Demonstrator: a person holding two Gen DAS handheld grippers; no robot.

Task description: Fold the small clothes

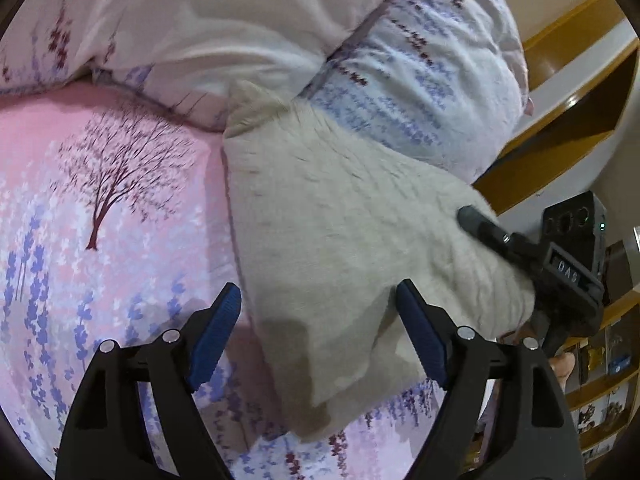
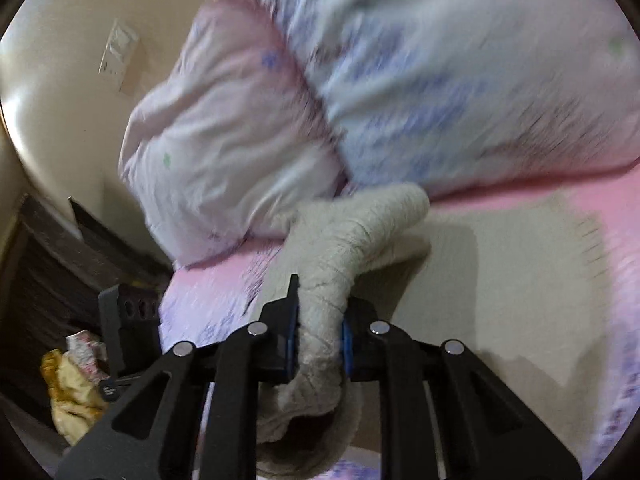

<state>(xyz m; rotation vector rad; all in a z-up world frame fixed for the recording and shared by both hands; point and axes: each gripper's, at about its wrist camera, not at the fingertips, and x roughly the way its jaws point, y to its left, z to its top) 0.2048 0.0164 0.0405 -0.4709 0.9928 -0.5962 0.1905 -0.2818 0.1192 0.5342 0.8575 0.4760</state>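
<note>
A beige knitted garment [image 1: 352, 240] lies partly on the pink floral bed sheet [image 1: 100, 200], its right part lifted. My left gripper [image 1: 320, 332] is open and empty just above the garment's near edge. My right gripper [image 2: 318, 340] is shut on a bunched fold of the garment [image 2: 324, 312] and holds it up off the bed. The right gripper also shows in the left wrist view [image 1: 480, 226], at the garment's right side. The rest of the garment [image 2: 500, 280] lies flat on the sheet in the right wrist view.
A bunched floral quilt [image 1: 400, 80] lies on the bed right behind the garment, and shows in the right wrist view [image 2: 440, 80]. Wooden shelves [image 1: 600, 400] stand to the right. A dark wooden bedside unit [image 2: 60, 280] and crumpled cloth [image 2: 72, 392] are left of the bed.
</note>
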